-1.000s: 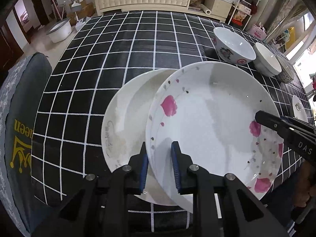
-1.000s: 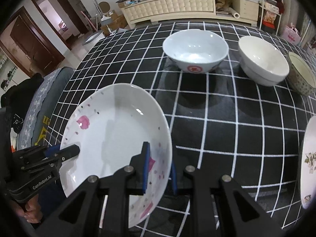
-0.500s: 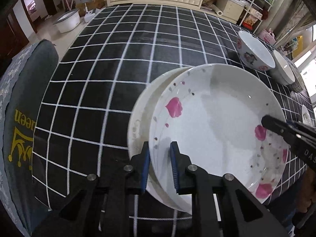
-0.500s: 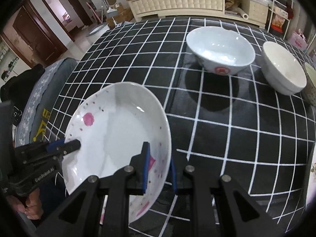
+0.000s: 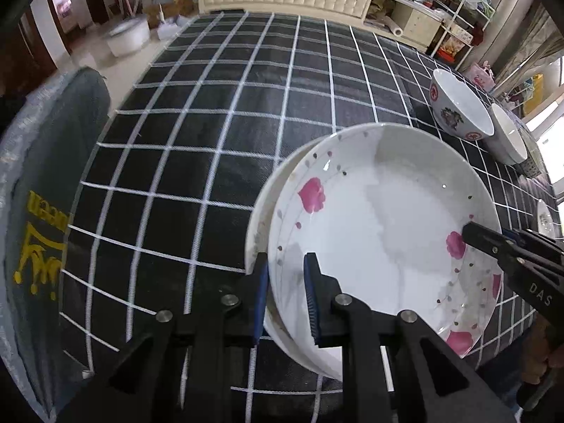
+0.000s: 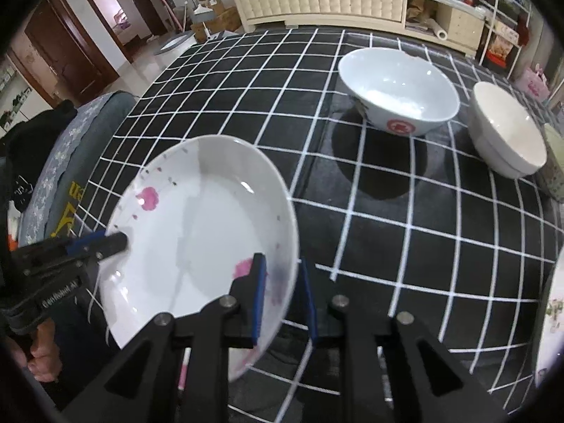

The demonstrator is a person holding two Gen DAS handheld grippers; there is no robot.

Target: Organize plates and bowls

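Observation:
Both grippers hold up a white plate with pink flowers (image 5: pixel 380 229), one at each side. My left gripper (image 5: pixel 285 296) is shut on its near-left rim. Under it lies a plain white plate (image 5: pixel 259 218) on the table, and only its left crescent shows. In the right wrist view my right gripper (image 6: pixel 283 292) straddles the right rim of the flowered plate (image 6: pixel 204 218). Its jaws are opening, with a thin gap at the outer pad. The left gripper (image 6: pixel 118 243) shows at the plate's far side.
A black tablecloth with white checks (image 5: pixel 246 105) covers the table. A bowl with red marks (image 6: pixel 398 95), a plain white bowl (image 6: pixel 507 141) and a patterned bowl (image 6: pixel 555 169) stand at the back right. Another plate (image 6: pixel 553 317) lies at the right edge. A grey-covered chair (image 5: pixel 46 176) stands left.
The flowered plate has slid across over the plain white plate, which now shows far less of itself. The bowls have not moved.

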